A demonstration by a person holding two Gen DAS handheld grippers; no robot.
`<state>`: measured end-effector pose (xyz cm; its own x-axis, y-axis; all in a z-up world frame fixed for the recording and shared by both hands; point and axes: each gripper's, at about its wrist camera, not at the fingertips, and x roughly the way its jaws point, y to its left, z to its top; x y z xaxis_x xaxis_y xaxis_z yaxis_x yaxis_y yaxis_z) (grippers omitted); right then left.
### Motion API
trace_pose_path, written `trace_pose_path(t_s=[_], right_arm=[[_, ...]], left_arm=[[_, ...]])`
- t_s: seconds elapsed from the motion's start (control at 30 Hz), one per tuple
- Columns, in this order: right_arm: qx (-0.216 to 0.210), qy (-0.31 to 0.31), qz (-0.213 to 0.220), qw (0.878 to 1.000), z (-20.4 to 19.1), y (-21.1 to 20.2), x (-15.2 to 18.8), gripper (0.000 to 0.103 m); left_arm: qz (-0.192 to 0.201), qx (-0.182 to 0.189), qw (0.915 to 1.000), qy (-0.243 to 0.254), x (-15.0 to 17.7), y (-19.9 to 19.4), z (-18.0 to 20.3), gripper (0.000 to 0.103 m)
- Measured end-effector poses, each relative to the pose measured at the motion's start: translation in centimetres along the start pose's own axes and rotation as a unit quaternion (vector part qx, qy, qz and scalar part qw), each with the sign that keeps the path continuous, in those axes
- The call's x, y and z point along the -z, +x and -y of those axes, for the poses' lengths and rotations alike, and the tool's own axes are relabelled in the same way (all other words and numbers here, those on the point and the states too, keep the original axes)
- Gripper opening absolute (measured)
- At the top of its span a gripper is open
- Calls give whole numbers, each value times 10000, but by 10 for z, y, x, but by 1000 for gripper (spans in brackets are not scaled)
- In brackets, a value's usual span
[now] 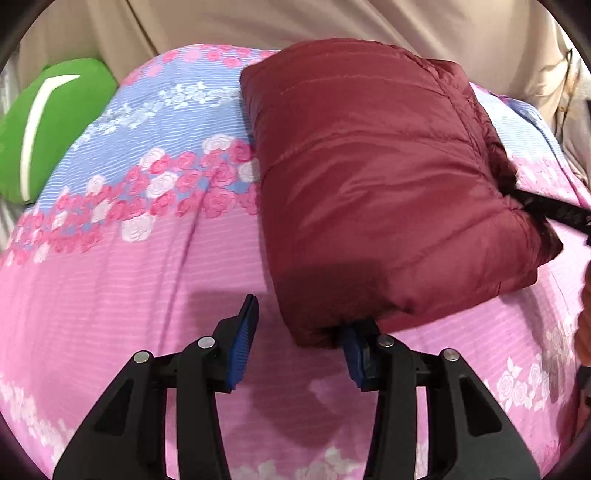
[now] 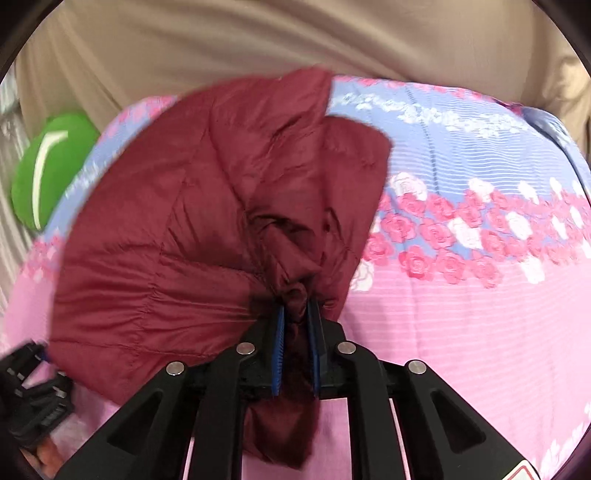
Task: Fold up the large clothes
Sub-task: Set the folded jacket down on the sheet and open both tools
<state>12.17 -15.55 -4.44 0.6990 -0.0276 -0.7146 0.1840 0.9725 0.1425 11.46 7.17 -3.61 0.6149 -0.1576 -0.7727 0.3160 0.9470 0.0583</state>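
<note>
A dark red puffer jacket (image 1: 369, 184) lies folded into a thick block on the flowered bedsheet (image 1: 110, 277). My left gripper (image 1: 299, 317) is open at the jacket's near corner. Its right fingertip is tucked under that corner and its left finger stands free over the sheet. In the right wrist view my right gripper (image 2: 295, 308) is shut on a bunched fold of the jacket (image 2: 166, 240), with fabric hanging down between the pads. That same right gripper (image 1: 554, 210) shows in the left wrist view as a black bar at the jacket's right edge.
A green pillow (image 1: 55, 125) with a white stripe lies at the far left of the bed. Beige fabric (image 1: 295, 22) hangs behind the bed. The pink and blue sheet (image 2: 461, 314) spreads to the right of the jacket. The left gripper (image 2: 33, 384) sits low at the left.
</note>
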Motion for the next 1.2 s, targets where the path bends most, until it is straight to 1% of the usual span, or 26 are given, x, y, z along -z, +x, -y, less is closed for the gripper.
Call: trace_pose_path(t_s=[0.03, 0.1, 0.13, 0.2, 0.23, 0.27, 0.37, 0.4, 0.47, 0.53, 0.57, 0.63, 0.67, 0.7, 0.77, 0.83, 0.9, 0.93, 0.97, 1.0, 1.07, 1.13, 1.2], right_arm=[[-89, 133, 136, 9998, 4, -15, 1, 11], [-236, 164, 370, 9989, 5, -39, 3, 13], [-307, 131, 446, 9985, 5, -47, 6, 14], [-457, -61, 578, 9973, -3, -66, 13, 14], [-505, -229, 582, 9968, -10, -71, 16, 14], [-514, -314, 580, 9965, -15, -71, 18, 14], [-514, -465, 512, 9963, -31, -64, 16, 14], [-491, -461, 473, 9966, -33, -60, 15, 14], [-362, -492, 307, 9977, -34, -47, 15, 13], [-19, -537, 108, 9985, -31, -34, 23, 12], [97, -559, -31, 9984, -27, -24, 29, 6], [77, -532, -175, 9984, -16, -9, 41, 5], [63, -541, -172, 9984, -15, -6, 45, 5], [96, -571, -138, 9982, -15, -5, 48, 5], [339, -820, -34, 9960, -24, -4, 52, 5], [484, -859, 21, 9951, -29, -9, 52, 5], [378, -635, 98, 9972, -26, -23, 51, 7], [252, -569, 166, 9979, -26, -33, 51, 7], [234, -586, 224, 9978, -26, -39, 52, 7], [303, -649, 238, 9971, -27, -40, 54, 7], [540, -807, 99, 9952, -29, -28, 60, 7], [588, -834, 31, 9948, -28, -16, 64, 7], [622, -748, 79, 9952, -29, -23, 64, 8]], left_arm=[[18, -34, 10000, 2, 2, -6, 0, 42], [109, -65, 9999, -79, 7, -23, -1, 42], [147, -33, 9998, -163, 9, -31, -2, 42], [289, 187, 9984, -447, 9, -54, -7, 42], [438, 366, 9967, -572, 6, -69, -9, 42], [562, 418, 9955, -643, 1, -78, -9, 43], [962, 373, 9922, -700, -17, -98, -2, 48], [987, 270, 9922, -712, -23, -96, 1, 48], [820, 71, 9943, -674, -30, -79, 8, 48], [437, -113, 9970, -629, -27, -48, 12, 49], [303, -154, 9974, -637, -23, -37, 12, 50], [122, -141, 9980, -612, -12, -17, 13, 52], [104, -160, 9979, -625, -9, -13, 14, 55], [79, -196, 9978, -627, -7, -9, 15, 56], [109, -288, 9978, -586, -5, -6, 17, 57], [140, -387, 9976, -553, -4, -7, 20, 56], [180, -508, 9973, -508, -4, -10, 22, 56], [200, -554, 9971, -488, -3, -11, 23, 56], [214, -585, 9969, -490, -2, -12, 24, 56], [220, -601, 9967, -493, -1, -12, 25, 56], [232, -627, 9965, -505, 0, -11, 26, 56], [234, -631, 9964, -518, 1, -12, 29, 56], [274, -707, 9957, -533, 4, -14, 30, 56]])
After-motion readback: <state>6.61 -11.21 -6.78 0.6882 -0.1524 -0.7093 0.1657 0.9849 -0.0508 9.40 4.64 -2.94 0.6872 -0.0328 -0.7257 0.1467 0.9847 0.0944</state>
